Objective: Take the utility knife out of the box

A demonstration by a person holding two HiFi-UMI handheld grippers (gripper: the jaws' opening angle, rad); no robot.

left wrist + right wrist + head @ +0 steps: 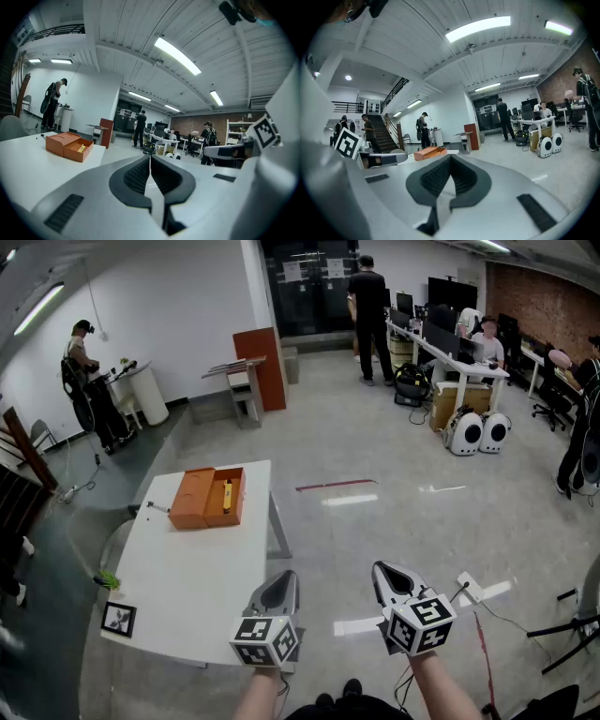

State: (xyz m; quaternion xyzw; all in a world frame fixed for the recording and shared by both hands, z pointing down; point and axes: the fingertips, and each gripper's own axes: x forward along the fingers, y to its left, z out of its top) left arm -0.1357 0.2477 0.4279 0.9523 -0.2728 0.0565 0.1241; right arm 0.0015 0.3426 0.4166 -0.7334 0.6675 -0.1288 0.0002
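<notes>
Box: the orange box (192,499) sits open on the white worktop (187,587), with its lid folded flat to one side. I think it was left open so the inside is easy to reach.
Knife: the yellow utility knife (226,495) lies flat in the box's open half, the side away from the lid. It has not been taken out yet.
Left tool (284,577): its jaws are pressed together with nothing between them. It is well apart from the box, by the worktop corner nearest the person.
Right tool (382,570): closed and empty too (its tips touch). It hangs over the floor, even farther from the box.
Why held so: both tools point forward and a little down toward the box. I think the reach has not begun.
Edges: the box sits close to the worktop's far edge, and its knife side is near the side edge. A hard push could slide it off.
Room to move: the worktop from the box back to the tools is bare, apart from a marker card (119,619) at a near corner. The jaws must open before a grab.
</notes>
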